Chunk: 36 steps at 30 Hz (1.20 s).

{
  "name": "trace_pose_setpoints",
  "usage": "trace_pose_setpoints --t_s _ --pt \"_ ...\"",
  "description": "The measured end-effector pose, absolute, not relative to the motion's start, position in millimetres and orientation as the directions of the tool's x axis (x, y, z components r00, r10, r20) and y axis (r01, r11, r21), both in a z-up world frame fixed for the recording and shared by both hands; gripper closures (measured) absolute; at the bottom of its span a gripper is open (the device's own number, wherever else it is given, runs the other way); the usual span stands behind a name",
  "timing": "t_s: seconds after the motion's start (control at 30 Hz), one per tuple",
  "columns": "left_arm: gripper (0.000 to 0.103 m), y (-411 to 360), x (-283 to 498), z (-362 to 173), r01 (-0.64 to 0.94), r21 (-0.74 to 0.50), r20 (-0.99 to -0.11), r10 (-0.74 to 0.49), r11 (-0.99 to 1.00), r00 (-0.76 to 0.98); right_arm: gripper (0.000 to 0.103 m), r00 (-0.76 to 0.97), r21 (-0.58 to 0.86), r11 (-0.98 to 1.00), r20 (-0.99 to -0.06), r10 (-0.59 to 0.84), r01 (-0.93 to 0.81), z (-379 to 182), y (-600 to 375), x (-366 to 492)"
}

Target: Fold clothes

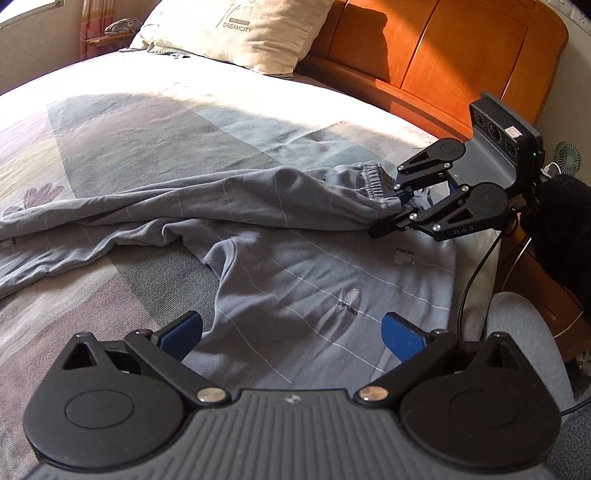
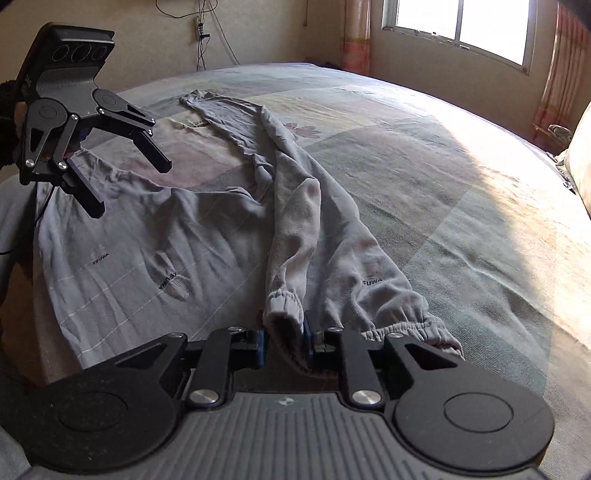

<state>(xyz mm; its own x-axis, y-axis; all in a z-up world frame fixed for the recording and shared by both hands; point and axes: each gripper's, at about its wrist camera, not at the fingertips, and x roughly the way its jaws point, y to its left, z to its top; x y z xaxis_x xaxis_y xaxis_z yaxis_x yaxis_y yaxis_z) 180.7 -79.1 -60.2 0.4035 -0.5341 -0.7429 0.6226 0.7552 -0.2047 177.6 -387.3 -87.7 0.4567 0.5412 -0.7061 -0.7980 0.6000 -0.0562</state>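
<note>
A grey long-sleeved top (image 1: 314,280) with thin white lines lies spread on the bed (image 1: 147,122), and it also shows in the right wrist view (image 2: 140,240). Its sleeves (image 2: 295,206) are drawn across the body. My right gripper (image 2: 284,339) is shut on one sleeve cuff (image 2: 282,302); in the left wrist view it (image 1: 391,210) pinches the cuff (image 1: 373,184) at the far right. My left gripper (image 1: 291,332) is open and empty just above the top's body; in the right wrist view it (image 2: 129,184) hovers at the left.
A cream pillow (image 1: 236,29) lies against the orange wooden headboard (image 1: 424,55). A window (image 2: 461,26) and curtains (image 2: 561,70) are beyond the far side of the bed. A wooden bedside unit (image 1: 546,295) stands at the right edge.
</note>
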Motion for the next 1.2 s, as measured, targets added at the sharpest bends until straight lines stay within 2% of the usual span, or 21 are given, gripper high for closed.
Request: trace_pose_setpoints --t_s 0.23,0.37,0.4,0.57,0.77,1.03,1.2 --pt "0.001 -71 171 -65 0.612 -0.218 -0.74 -0.538 0.76 0.404 0.069 0.535 -0.143 0.632 -0.689 0.489 -0.762 -77 -386 146" --pt "0.001 -68 161 -66 0.619 -0.185 -0.742 -0.522 0.763 0.42 0.054 0.599 -0.186 0.684 -0.671 0.437 -0.706 -68 -374 136" --pt "0.001 -67 158 -66 0.621 -0.181 -0.741 -0.521 0.763 0.424 0.054 0.609 -0.199 0.69 -0.673 0.42 -0.696 -68 -368 136" --pt "0.001 -57 144 -67 0.627 -0.176 -0.726 -0.53 0.759 0.438 0.047 0.711 -0.373 0.706 -0.653 0.261 -0.601 -87 -313 136" --pt "0.001 -44 133 -67 0.628 -0.182 -0.707 -0.545 0.756 0.451 0.047 0.79 -0.576 0.642 -0.609 0.076 -0.506 -116 -256 152" --pt "0.001 -27 124 -70 0.628 -0.199 -0.672 -0.571 0.752 0.471 0.048 0.829 -0.697 0.57 -0.557 -0.049 -0.435 -123 -219 178" --pt "0.001 -17 117 -69 0.626 -0.207 -0.661 -0.579 0.752 0.477 0.05 0.847 -0.742 0.528 -0.527 -0.077 -0.414 -133 -207 175"
